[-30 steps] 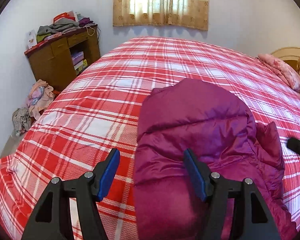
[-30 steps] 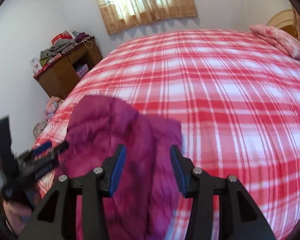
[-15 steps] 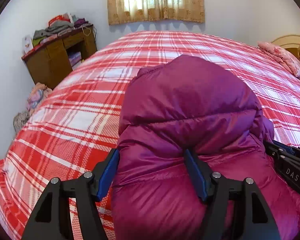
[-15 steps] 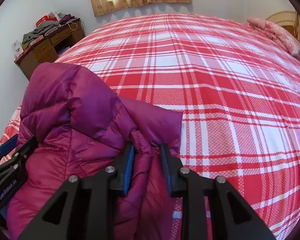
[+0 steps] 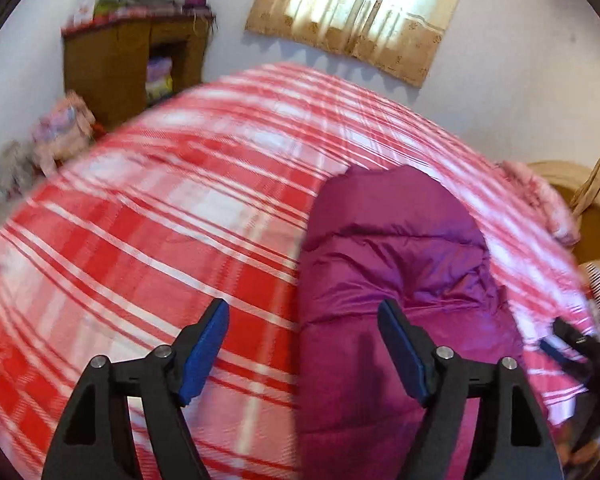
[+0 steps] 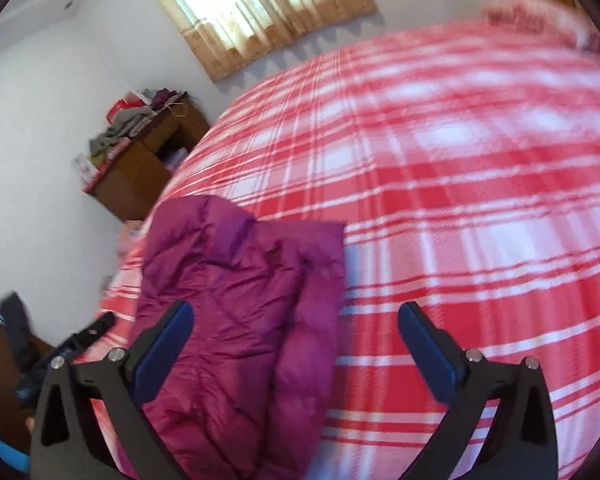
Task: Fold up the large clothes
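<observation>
A magenta puffer jacket (image 5: 396,264) lies bunched on the red plaid bed (image 5: 140,240). My left gripper (image 5: 304,354) hovers over the jacket's left edge with its jaws opening. Only its right pad is above the fabric, and neither pad presses on it. In the right wrist view the jacket (image 6: 244,300) lies under my right gripper (image 6: 298,348). Its jaws are spreading wide and its pads stand clear of the cloth. The right gripper (image 5: 572,344) shows at the right edge of the left wrist view. The left gripper (image 6: 88,332) shows blurred at the left of the right wrist view.
A wooden desk (image 5: 128,52) piled with clothes stands by the far wall, with a heap of clothes (image 5: 60,136) on the floor beside it. A curtained window (image 5: 356,12) is behind the bed. A pink pillow (image 5: 540,196) lies by the headboard. Plaid sheet (image 6: 460,200) stretches right of the jacket.
The right gripper, pinched on a jacket fold half a second ago, has let go and sprung wide. The left gripper has slid left off the jacket and widened. Both views have rolled.
</observation>
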`<state>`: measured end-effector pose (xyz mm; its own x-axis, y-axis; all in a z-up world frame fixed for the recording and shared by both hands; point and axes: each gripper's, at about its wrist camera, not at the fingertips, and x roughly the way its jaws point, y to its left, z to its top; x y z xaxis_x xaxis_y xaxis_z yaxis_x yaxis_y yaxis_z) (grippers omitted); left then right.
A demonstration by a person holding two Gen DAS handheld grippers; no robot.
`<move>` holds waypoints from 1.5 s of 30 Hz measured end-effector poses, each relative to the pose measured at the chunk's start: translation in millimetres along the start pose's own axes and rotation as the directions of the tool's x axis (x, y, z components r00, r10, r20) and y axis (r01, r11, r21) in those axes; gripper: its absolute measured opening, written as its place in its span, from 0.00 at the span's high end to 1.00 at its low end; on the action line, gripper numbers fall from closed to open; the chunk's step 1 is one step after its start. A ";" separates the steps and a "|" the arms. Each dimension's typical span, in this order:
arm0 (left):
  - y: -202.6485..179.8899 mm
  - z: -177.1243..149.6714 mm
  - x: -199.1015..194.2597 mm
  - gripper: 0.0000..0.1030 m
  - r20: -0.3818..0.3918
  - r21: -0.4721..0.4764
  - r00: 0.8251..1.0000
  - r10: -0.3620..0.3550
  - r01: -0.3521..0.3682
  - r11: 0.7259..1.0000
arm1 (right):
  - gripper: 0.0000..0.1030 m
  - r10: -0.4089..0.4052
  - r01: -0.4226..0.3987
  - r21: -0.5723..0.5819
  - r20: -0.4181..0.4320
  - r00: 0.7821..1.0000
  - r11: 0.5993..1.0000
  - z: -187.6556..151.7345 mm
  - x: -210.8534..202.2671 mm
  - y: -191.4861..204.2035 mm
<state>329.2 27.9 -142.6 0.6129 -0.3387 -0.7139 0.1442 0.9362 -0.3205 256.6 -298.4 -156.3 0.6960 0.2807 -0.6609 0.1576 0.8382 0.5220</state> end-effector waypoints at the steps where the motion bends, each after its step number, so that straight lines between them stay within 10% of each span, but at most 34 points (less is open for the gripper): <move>1: -1.5 -1.8 8.9 0.25 -0.032 -0.013 0.999 -0.014 0.014 1.000 | 0.00 -0.001 0.001 0.007 -0.015 1.000 1.000 -0.2 6.5 0.1; 5: -9.2 -19.8 30.2 0.25 -0.084 -0.035 0.994 -0.073 0.070 0.997 | 0.00 0.040 -0.034 0.045 -0.136 0.990 0.998 -16.8 45.3 -7.6; 12: -2.2 -25.8 43.9 0.25 -0.112 -0.097 0.969 -0.218 0.208 0.973 | 0.00 0.003 -0.015 -0.107 -0.113 0.994 0.994 -25.7 49.8 10.8; 22: -29.9 -25.4 53.0 0.28 -0.095 0.069 0.991 -0.099 0.106 0.992 | 0.02 -0.068 0.045 -0.238 -0.089 0.994 0.970 -26.4 74.3 34.4; 28: -41.4 -30.0 50.6 0.42 -0.070 0.158 0.997 -0.022 0.033 0.987 | 0.26 -0.083 0.058 -0.261 -0.087 0.993 0.964 -35.8 69.2 42.7; 45: -27.3 -76.1 -2.6 0.40 -0.099 0.131 0.990 -0.098 0.110 0.985 | 0.39 0.066 -0.091 -0.172 -0.149 0.987 0.981 -93.5 8.5 17.1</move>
<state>264.6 -3.9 -179.4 0.5162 -0.4363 -0.7370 0.3119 0.8972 -0.3127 199.8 -238.0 -203.4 0.5924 0.4018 -0.6983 -0.0294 0.8769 0.4797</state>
